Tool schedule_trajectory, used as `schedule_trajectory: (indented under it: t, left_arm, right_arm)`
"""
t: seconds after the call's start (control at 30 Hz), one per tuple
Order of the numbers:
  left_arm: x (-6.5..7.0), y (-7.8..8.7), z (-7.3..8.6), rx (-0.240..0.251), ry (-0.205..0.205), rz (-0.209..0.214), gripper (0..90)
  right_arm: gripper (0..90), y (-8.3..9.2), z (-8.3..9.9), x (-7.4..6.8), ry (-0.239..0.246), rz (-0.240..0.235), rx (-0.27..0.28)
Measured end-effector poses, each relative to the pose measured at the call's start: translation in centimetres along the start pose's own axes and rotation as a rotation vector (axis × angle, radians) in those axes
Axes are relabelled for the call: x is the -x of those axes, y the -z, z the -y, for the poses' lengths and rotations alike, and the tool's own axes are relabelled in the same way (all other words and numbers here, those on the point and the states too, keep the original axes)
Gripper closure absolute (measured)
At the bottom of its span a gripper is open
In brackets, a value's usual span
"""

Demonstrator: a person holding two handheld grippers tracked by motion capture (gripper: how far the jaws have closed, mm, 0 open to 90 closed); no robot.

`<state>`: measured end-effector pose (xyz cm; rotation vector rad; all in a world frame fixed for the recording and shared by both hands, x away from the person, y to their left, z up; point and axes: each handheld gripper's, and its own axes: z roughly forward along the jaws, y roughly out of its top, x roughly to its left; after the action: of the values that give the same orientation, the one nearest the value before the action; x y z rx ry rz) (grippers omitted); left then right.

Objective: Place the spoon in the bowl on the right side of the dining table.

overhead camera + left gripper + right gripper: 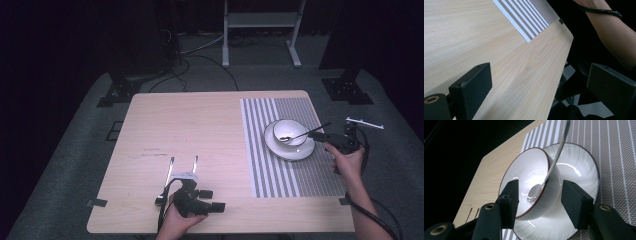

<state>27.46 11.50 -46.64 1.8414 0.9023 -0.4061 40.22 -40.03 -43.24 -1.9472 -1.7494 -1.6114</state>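
Spoon leans in the bowl on the plate, right of centre in the high view. My right gripper has its jaws apart, holding nothing; the left gripper idles open over the desk. Placing looks done, so next I back away without knocking the handle.

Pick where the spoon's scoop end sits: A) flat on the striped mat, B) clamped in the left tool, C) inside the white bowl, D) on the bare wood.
C: the spoon dips its scoop end into the bowl, handle leaning over the rim.
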Motion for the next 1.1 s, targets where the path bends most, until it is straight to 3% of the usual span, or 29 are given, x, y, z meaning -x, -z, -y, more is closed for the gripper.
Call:
schedule_trajectory:
  t: [0.57, 1.1]
  left_arm:
    - [0.3, 0.2, 0.1, 0.005, -0.003, 0.002, 4.5]
    - [0.3, 0.3, 0.1, 0.007, -0.006, 0.002, 4.5]
  right_arm:
    - [43.8, -0.1, 2.1, -1.1, 0.033, -0.04, -0.033]
    - [43.1, -0.3, 3.7, -1.2, 0.05, -0.054, -0.058]
